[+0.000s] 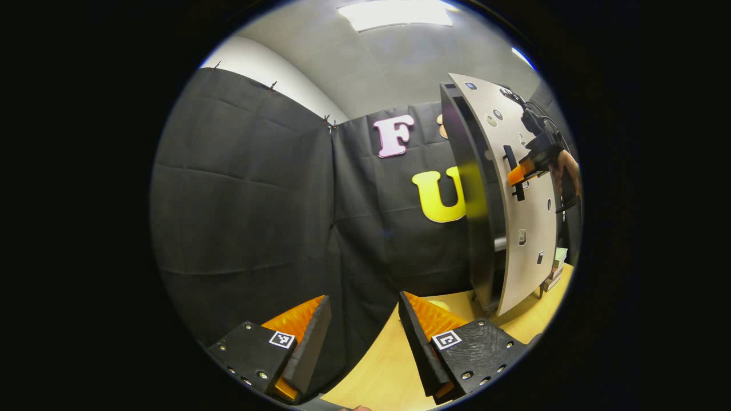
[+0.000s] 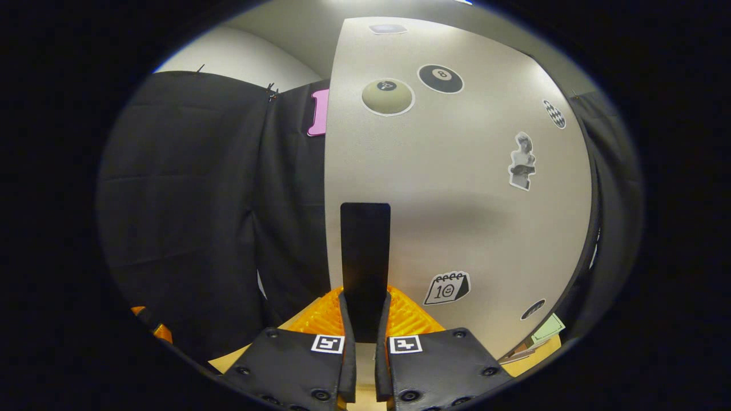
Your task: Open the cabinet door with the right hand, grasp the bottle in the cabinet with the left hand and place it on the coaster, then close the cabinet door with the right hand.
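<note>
Nearest my left camera, the left tool (image 1: 365, 337) has its two fingers spread wide, nothing between them, over the yellow table (image 1: 394, 365). Toward two o'clock stands the cabinet (image 1: 477, 228), its pale cabinet door (image 1: 531, 228) swung a little out from the dark frame. At about three o'clock I see the right tool (image 1: 522, 171) up against the door's black handle (image 1: 514, 171), with a hand (image 1: 568, 171) behind it. Black cloth wall (image 1: 245, 200) fills nine through twelve o'clock. I cannot make out the bottle or the coaster from here; the door stands between me and the cabinet's inside.

Closest in the right gripper view, the right tool (image 2: 365, 319) has both fingers pressed on the one black handle (image 2: 365, 257), which rises toward twelve o'clock. The cabinet door (image 2: 457, 217) spreads behind it. I count six stickers on it: two billiard balls (image 2: 414, 88) near twelve, a checkered one, a bust figure (image 2: 521, 162) at two, a calendar (image 2: 447, 287) at four, a dark oval lower. Some papers (image 2: 539, 337) lie at five o'clock.
</note>
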### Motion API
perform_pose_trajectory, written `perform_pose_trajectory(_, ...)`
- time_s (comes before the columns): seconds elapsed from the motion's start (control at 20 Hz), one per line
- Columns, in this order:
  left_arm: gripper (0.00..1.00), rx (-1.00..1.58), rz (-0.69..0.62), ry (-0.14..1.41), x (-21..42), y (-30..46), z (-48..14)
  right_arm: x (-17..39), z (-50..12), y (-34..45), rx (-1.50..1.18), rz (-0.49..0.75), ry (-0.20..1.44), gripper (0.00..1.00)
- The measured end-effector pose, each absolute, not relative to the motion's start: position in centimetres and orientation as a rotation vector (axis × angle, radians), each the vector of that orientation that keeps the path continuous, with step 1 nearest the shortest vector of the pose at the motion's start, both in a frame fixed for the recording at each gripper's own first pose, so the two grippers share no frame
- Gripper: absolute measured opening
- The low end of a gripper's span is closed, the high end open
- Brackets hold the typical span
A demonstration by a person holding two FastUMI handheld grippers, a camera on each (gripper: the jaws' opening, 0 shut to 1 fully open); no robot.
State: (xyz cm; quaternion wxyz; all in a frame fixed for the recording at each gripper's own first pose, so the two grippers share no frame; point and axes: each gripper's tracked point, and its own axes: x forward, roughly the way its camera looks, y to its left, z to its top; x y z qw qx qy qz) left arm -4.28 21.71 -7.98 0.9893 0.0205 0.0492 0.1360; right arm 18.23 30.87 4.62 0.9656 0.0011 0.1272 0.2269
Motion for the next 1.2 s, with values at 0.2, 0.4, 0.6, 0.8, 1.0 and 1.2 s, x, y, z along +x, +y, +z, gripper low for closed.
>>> perform_pose_trajectory(0.2, 0.69, 0.047, 0.214, 0.083, -4.8, 21.2, -7.7, 17.5, 4.7, 30.2, -0.006, 0.473, 0.257, 0.15)
perform_pose_trajectory(0.4, 0.69, 0.036, 0.15, 0.07, -5.1, 20.4, -7.3, 16.8, 5.1, 29.3, -0.009, 0.478, 0.253, 0.13)
perform_pose_trajectory(0.6, 0.69, 0.034, 0.074, 0.049, -5.3, 19.7, -6.7, 16.0, 5.6, 28.4, 0.0, 0.479, 0.266, 0.14)
perform_pose_trajectory(0.8, 0.69, 0.027, -0.006, 0.031, -4.9, 17.7, -5.7, 15.7, 5.6, 27.7, 0.005, 0.47, 0.268, 0.15)
perform_pose_trajectory(1.0, 0.69, 0.02, -0.091, 0.013, -3.8, 13.2, -5.3, 15.4, 5.4, 26.9, 0.011, 0.445, 0.271, 0.14)
perform_pose_trajectory(1.2, 0.69, 0.007, -0.164, 0.004, -3.0, 10.0, -5.0, 15.1, 5.5, 26.1, -0.001, 0.421, 0.271, 0.14)
